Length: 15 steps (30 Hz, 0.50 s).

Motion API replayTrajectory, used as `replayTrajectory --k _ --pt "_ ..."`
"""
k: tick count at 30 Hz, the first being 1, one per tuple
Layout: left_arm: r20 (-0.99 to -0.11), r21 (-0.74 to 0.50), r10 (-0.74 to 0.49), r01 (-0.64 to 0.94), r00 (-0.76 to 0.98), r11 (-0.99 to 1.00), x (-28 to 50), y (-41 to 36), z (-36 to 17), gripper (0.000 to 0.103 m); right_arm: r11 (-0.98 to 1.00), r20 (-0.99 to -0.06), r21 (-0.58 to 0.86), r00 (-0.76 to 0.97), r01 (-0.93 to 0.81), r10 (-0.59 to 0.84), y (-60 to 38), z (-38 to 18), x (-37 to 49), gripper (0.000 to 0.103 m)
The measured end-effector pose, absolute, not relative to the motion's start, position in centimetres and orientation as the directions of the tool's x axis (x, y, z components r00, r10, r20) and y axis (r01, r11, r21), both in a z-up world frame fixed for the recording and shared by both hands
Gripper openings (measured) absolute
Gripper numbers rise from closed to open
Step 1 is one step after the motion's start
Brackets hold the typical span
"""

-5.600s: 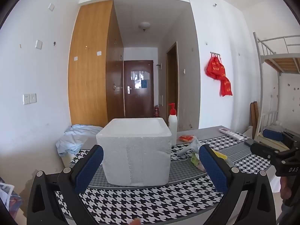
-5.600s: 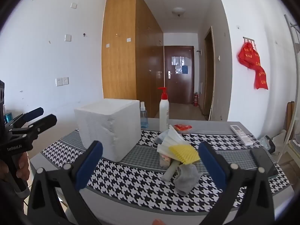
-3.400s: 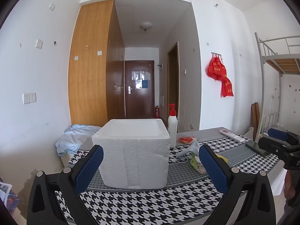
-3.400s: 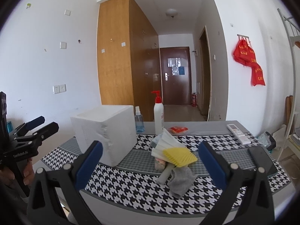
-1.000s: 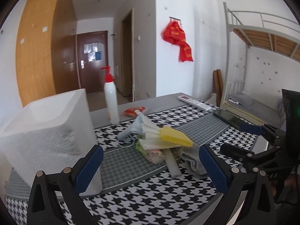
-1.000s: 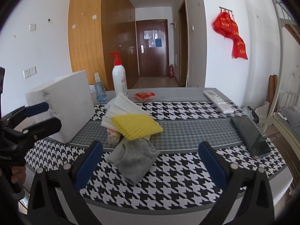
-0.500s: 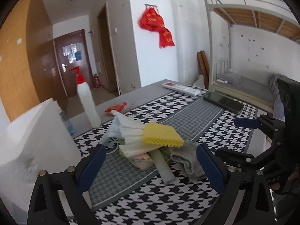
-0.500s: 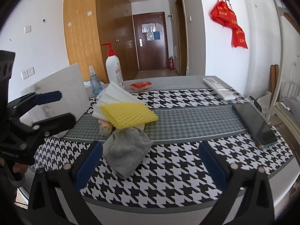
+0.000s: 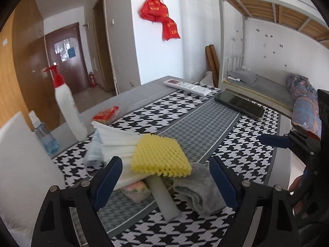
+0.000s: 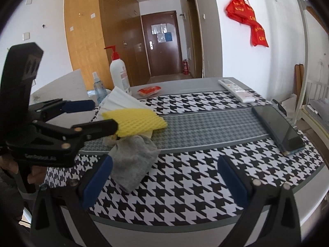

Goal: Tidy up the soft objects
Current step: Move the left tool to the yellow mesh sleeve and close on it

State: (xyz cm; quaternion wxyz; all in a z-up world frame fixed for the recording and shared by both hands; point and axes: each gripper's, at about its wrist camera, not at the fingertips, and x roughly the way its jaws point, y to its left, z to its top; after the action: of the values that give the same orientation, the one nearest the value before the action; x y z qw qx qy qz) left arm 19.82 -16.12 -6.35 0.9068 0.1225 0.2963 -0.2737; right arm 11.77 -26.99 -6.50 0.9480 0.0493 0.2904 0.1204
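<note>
A: What can you make out in the heap on the houndstooth-clothed surface (image 10: 205,164)?

B: A yellow waffle-textured foam sheet (image 9: 160,156) lies on top, over a stack of white pleated face masks (image 9: 117,140). A crumpled grey sock (image 9: 197,187) sits at the near right of the heap, and a pale foam cylinder (image 9: 162,195) pokes out from under the yellow sheet. Under the masks is a small pinkish packet (image 9: 135,189), mostly covered; I cannot tell what it is.

A: And the left tongs (image 9: 166,181)?

B: Their blue pads stand apart either side of the heap and are closing, with the yellow sheet and the cylinder between them in the left wrist view. The pads press on nothing. In the right wrist view the near finger crosses in front of the yellow sheet's left end and hides it.

A: The right tongs (image 10: 164,177)?

B: Apart, empty, over the near edge of the surface. The grey sock lies just beside the left pad; whether they touch I cannot tell.

A: Anything cut off?

B: The white foam box (image 9: 22,164) runs off the left edge of the left wrist view, blurred. Behind the heap stand a white pump bottle with a red top (image 10: 119,74) and a small clear spray bottle (image 10: 98,88), partly hidden by the masks.
</note>
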Motion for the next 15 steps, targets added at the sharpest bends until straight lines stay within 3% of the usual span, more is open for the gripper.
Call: replayTrajectory --k 8,15 --pt "-0.638 0.055 -0.406 0.564 0.654 0.824 21.5 -16.8 -7.6 0.086 0.966 -0.552 0.158 0.793 -0.204 0.258 -27.3 -6.5 12.0 0.103" --pt "-0.669 0.051 -0.373 0.540 0.643 0.840 23.0 -16.9 -8.8 0.075 0.963 -0.563 0.157 0.781 -0.218 0.269 -27.1 -7.1 12.7 0.103"
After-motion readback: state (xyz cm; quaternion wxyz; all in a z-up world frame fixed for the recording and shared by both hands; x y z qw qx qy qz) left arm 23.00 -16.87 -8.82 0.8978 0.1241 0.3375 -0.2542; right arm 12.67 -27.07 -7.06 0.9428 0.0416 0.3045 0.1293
